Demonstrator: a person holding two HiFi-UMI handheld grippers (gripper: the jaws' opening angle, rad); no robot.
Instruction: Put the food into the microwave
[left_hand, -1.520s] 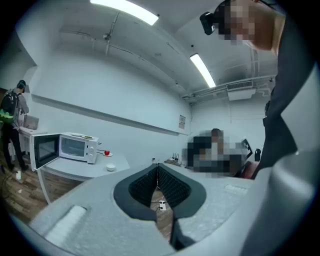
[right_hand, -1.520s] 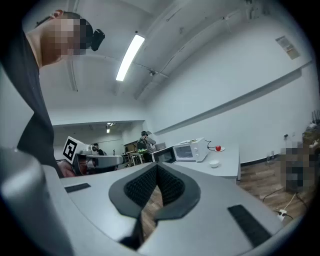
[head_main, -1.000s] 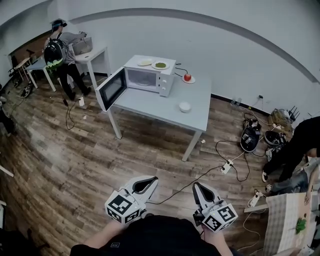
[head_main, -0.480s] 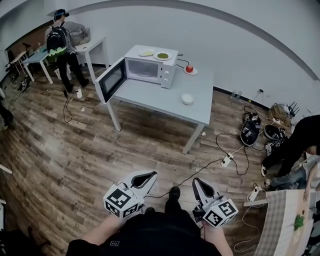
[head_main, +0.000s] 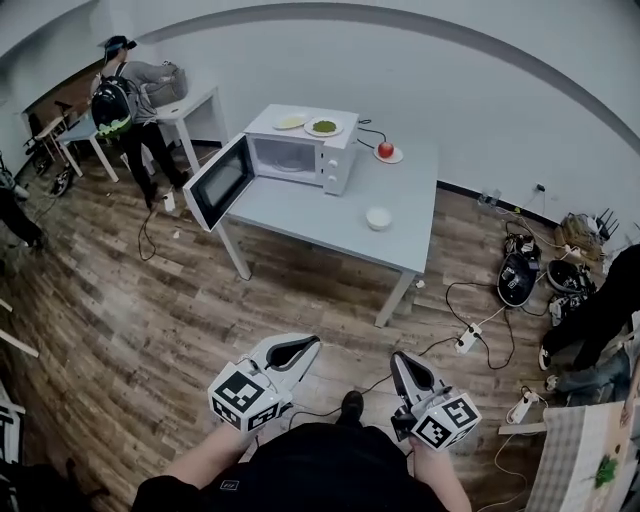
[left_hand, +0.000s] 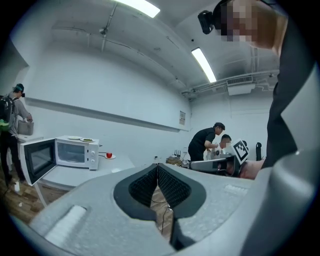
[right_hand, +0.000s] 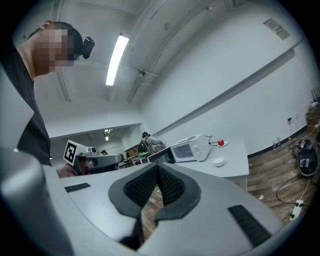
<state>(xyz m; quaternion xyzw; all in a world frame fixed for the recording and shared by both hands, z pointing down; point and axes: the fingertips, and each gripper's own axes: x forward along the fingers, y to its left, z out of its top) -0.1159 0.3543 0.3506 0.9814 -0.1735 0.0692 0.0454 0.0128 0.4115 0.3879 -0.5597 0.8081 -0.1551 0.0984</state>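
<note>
A white microwave (head_main: 300, 152) stands on the grey table (head_main: 310, 215) with its door (head_main: 222, 180) swung open to the left. On its top lie two plates, one with green food (head_main: 323, 127). A red apple on a plate (head_main: 386, 150) sits to its right, and a small white bowl (head_main: 378, 217) nearer the table's front. My left gripper (head_main: 308, 345) and right gripper (head_main: 400, 358) are held low near my body, well short of the table. Both are shut and hold nothing, their pads (left_hand: 165, 185) touching.
Cables and a power strip (head_main: 467, 340) lie on the wood floor right of the table, with bags (head_main: 520, 280) beyond. A person with a backpack (head_main: 115, 105) stands at a far-left table. Another person (head_main: 605, 300) crouches at the right edge.
The table and microwave have shifted in the head view and stand a little nearer. Both grippers have moved forward with me and stay shut.
</note>
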